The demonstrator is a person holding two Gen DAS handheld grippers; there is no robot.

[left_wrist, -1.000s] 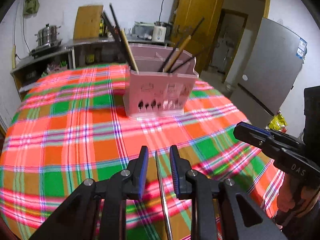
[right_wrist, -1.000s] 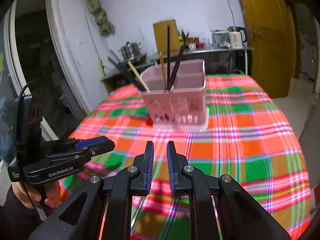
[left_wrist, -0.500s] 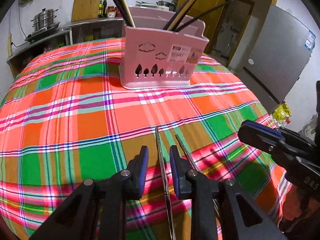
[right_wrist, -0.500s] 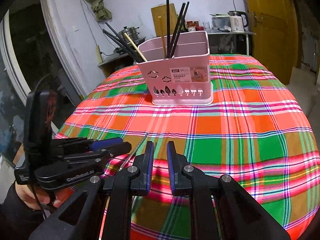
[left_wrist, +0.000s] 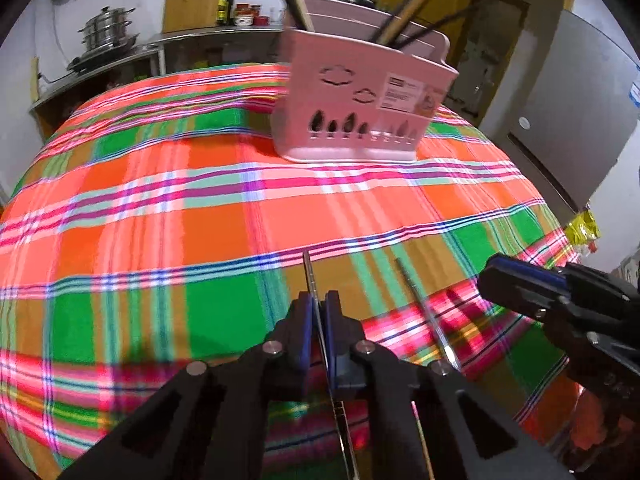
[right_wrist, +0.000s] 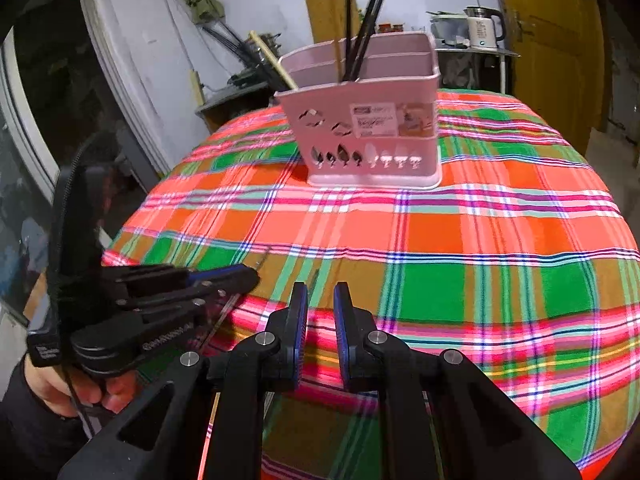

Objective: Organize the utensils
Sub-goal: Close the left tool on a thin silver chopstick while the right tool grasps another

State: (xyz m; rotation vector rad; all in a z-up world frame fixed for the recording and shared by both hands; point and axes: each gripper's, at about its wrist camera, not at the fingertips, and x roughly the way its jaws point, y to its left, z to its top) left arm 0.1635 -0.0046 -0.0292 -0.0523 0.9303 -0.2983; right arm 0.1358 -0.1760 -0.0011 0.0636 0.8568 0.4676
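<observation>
Down at the near edge of the counter (left_wrist: 168,200), well short of the pink utensil holder (left_wrist: 360,108), the left gripper (left_wrist: 319,312) has just been closing and its blue pads now pinch a thin metal chopstick (left_wrist: 309,276). That stick runs between the pads and pokes out ahead of them toward the holder, its tip lying over the plaid tablecloth (left_wrist: 120,220).

Just to the side of it, away from the pots on the back shelf, a second metal chopstick (left_wrist: 416,300) lies loose on the cloth, roughly parallel with the first and also pointing toward the holder. The right gripper (right_wrist: 320,304) hovers over that same near stretch of cloth with a narrow gap between its pads; nothing is clamped in it (the second chopstick's tip shows just beyond its pads, apart from them). A hand (right_wrist: 68,384) grips the handle of the left tool.

The holder stands upright toward the far side of the counter, with dark chopsticks (right_wrist: 366,24) rising from one compartment and a pale wooden one (right_wrist: 272,60) leaning out of its end compartment.
</observation>
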